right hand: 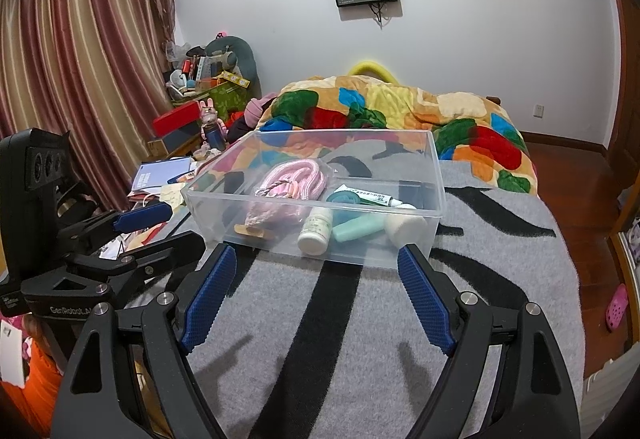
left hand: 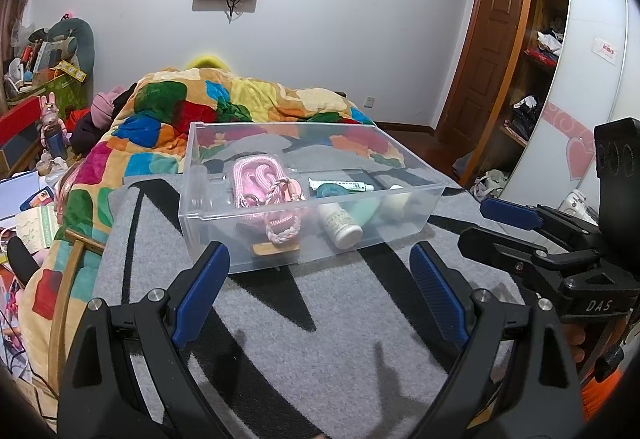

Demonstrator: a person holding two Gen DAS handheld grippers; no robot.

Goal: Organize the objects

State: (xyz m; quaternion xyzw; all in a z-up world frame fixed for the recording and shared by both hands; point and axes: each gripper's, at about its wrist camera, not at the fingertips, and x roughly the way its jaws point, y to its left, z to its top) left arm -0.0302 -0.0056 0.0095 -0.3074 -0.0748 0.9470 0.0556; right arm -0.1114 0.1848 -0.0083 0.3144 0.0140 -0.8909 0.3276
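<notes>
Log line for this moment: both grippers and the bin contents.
left gripper: open, empty | right gripper: open, empty | clear plastic bin on grey blanket: pink cord, white bottle, teal tube, ointment tube

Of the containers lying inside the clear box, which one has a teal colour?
The teal squeeze tube, lying between the white bottle and the white round-ended item; its neighbours are white.

Clear bin (left hand: 208, 207); pink rope (left hand: 256, 179); white bottle (left hand: 340, 227); grey black-striped blanket (left hand: 320, 319); multicoloured patchwork quilt (left hand: 168, 107).

Count inside the clear bin (right hand: 434, 199)

One pink cord bundle (right hand: 286, 179), one white bottle (right hand: 316, 231), two tubes, one white roll (right hand: 406, 229).
</notes>
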